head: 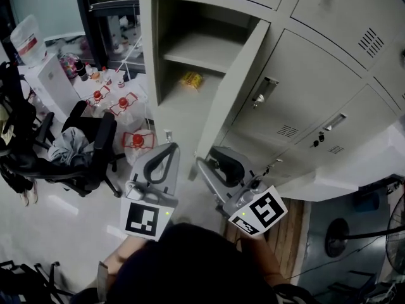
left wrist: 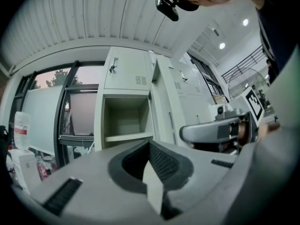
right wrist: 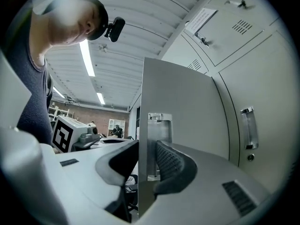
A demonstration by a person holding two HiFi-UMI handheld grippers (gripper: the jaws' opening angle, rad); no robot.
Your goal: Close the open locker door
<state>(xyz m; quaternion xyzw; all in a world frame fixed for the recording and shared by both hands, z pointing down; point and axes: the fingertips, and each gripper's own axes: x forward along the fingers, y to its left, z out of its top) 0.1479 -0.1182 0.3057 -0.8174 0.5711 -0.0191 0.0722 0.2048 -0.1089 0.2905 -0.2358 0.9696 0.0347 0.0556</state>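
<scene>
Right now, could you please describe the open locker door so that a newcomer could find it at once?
Look at the bank of grey lockers. At its left end one compartment stands open, with a shelf and a yellow item inside. The open door swings out from that compartment's right side into the room, while every neighbouring door lies shut.

To my left I see a black office chair [head: 88,154] with a grey cloth [head: 66,145] heaped on its seat. Clear jugs with red caps [head: 137,140] stand on the white floor [head: 63,227] just beside it. A yellow packet [head: 192,79] lies on a shelf [head: 196,59]. A fan [head: 393,233] shows at lower right.
</scene>
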